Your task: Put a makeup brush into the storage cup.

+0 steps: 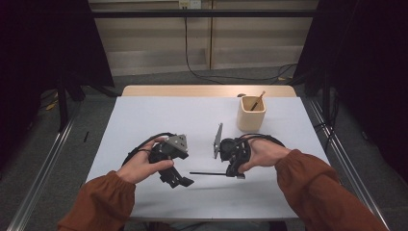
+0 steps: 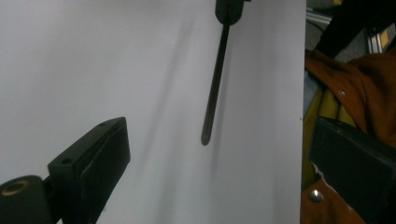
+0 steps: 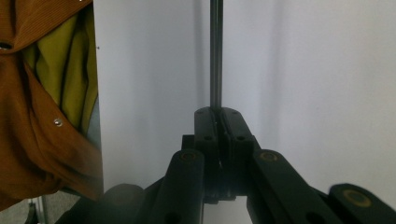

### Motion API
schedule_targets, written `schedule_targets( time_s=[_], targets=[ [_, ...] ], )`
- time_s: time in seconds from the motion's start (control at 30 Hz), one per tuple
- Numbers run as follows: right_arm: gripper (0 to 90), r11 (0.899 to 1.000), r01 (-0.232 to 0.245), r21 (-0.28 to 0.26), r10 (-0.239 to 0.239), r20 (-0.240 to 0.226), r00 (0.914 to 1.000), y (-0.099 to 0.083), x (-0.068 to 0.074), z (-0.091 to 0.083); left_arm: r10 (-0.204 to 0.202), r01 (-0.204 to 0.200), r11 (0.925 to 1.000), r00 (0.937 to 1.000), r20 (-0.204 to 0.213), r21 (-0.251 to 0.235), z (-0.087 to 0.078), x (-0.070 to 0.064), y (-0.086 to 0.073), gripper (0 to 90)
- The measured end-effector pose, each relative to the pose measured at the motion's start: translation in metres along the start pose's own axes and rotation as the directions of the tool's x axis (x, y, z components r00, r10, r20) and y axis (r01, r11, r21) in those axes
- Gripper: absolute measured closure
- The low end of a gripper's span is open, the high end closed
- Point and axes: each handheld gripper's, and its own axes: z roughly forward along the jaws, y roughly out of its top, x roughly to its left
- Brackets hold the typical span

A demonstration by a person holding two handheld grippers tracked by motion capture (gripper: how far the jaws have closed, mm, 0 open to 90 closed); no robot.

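Chopstick (image 1: 208,173) is a thin, dark, straight rod, pinched at one end by the right gripper (image 1: 239,174) and held level just above the white table (image 1: 144,120), pointing toward the person's left. In the right gripper view the jaws are pressed together on the chopstick (image 3: 215,56), whose far end runs off the top edge. In the left gripper view its rounded free tip (image 2: 205,138) hangs over the table between the two wide-apart jaws of the left gripper (image 2: 219,158), which hold nothing; the right-hand jaw there is partly cut off by the frame edge. From above, the left gripper (image 1: 177,180) sits near the table's front, its cable looping behind the left hand (image 1: 142,166). The right hand (image 1: 262,153) covers much of its gripper's body, and rust-orange sleeves (image 1: 312,183) hide both forearms. A metal snap and a yellow-green lining show on the sleeve in the gripper views. No brand, label or writing can be made out anywhere. Farther back, toward the right, stands a pale wooden cup (image 1: 251,113) with a second, lighter stick (image 1: 258,100) leaning inside; its lower part is hidden by the cup wall. Beyond the table, cables (image 1: 202,74) trail across the floor, and the sides are too dark to read.
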Motion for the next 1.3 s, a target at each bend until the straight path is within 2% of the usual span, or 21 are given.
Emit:
schedule_targets(
  time_s=[0.2, 0.3, 0.33, 0.4, 0.47, 0.57, 0.6, 0.63, 0.73, 0.77, 0.83, 0.97, 1.13, 1.17, 1.23, 1.3],
  targets=[
    [86.0, 1.000, 0.007, 0.008, -0.007, -0.006, 1.0000, 0.002, -0.003, 0.004, 0.043, -0.044, 0.9965, 0.9989, 0.017, 0.071, 0.006, 0.000, 0.003, 5.7],
    [86.0, 1.000, 0.000, 0.019, 0.000, 0.005, 1.0000, 0.004, -0.004, 0.004, 0.042, -0.043, 0.9945, 0.9991, 0.007, 0.096, 0.006, 0.001, 0.005, 4.0],
    [86.0, 1.000, 0.004, 0.016, -0.004, 0.005, 1.0000, 0.004, -0.004, 0.004, 0.049, -0.047, 0.9929, 0.9987, -0.016, 0.109, 0.007, 0.000, 0.005, 3.5],
    [86.0, 1.000, -0.008, 0.011, 0.008, 0.002, 1.0000, 0.005, -0.003, 0.003, 0.067, -0.064, 0.9904, 0.9976, -0.019, 0.122, 0.009, 0.000, 0.005, 3.6],
    [86.0, 1.000, -0.005, 0.018, 0.005, 0.002, 1.0000, 0.006, -0.003, 0.003, 0.060, -0.057, 0.9914, 0.9979, -0.023, 0.118, 0.012, -0.001, 0.005, 4.5],
    [86.0, 1.000, 0.005, 0.013, -0.005, -0.001, 1.0000, 0.006, -0.002, 0.003, 0.058, -0.055, 0.9902, 0.9982, -0.017, 0.128, 0.013, 0.000, 0.006, 12.8],
    [86.0, 1.000, 0.008, 0.012, -0.008, -0.005, 1.0000, 0.006, -0.003, 0.003, 0.060, -0.059, 0.9896, 0.9982, -0.005, 0.131, 0.012, 0.001, 0.006, 17.3],
    [86.0, 1.000, 0.007, 0.012, -0.007, -0.003, 1.0000, 0.007, -0.002, 0.003, 0.054, -0.052, 0.9906, 0.9985, -0.012, 0.126, 0.013, 0.001, 0.006, 21.8],
    [86.0, 1.000, 0.001, 0.015, -0.001, 0.000, 1.0000, 0.008, -0.001, 0.003, 0.051, -0.046, 0.9913, 0.9982, -0.033, 0.124, 0.014, 0.002, 0.008, 24.4],
    [86.0, 1.000, 0.006, 0.013, -0.006, -0.002, 1.0000, 0.008, -0.002, 0.003, 0.051, -0.047, 0.9902, 0.9982, -0.029, 0.131, 0.016, 0.003, 0.008, 24.4],
    [86.0, 1.000, 0.012, 0.003, -0.012, 0.001, 0.9999, 0.009, -0.002, 0.004, 0.010, -0.010, 0.9884, 0.9999, 0.002, 0.152, 0.018, 0.007, 0.011, 24.4],
    [86.0, 1.000, 0.014, -0.007, -0.014, -0.001, 0.9999, 0.009, -0.001, 0.004, 0.034, -0.032, 0.9847, 0.9994, -0.005, 0.171, 0.021, 0.006, 0.012, 30.8],
    [86.0, 1.000, 0.014, -0.004, -0.014, -0.003, 0.9999, 0.011, -0.001, 0.004, 0.034, -0.030, 0.9854, 0.9992, -0.022, 0.167, 0.023, 0.007, 0.012, 47.5],
    [86.0, 1.000, 0.012, -0.006, -0.012, -0.003, 0.9999, 0.011, -0.002, 0.004, 0.036, -0.029, 0.9868, 0.9983, -0.046, 0.159, 0.022, 0.008, 0.013, 52.1],
    [86.0, 1.000, 0.017, -0.018, -0.017, -0.002, 0.9999, 0.011, -0.004, 0.004, 0.016, -0.010, 0.9880, 0.9992, -0.036, 0.154, 0.022, 0.010, 0.013, 52.4],
    [86.0, 1.000, 0.010, -0.028, -0.010, -0.008, 0.9999, 0.011, -0.004, 0.004, 0.023, -0.019, 0.9871, 0.9994, -0.027, 0.159, 0.022, 0.010, 0.014, 55.2]
  ],
)
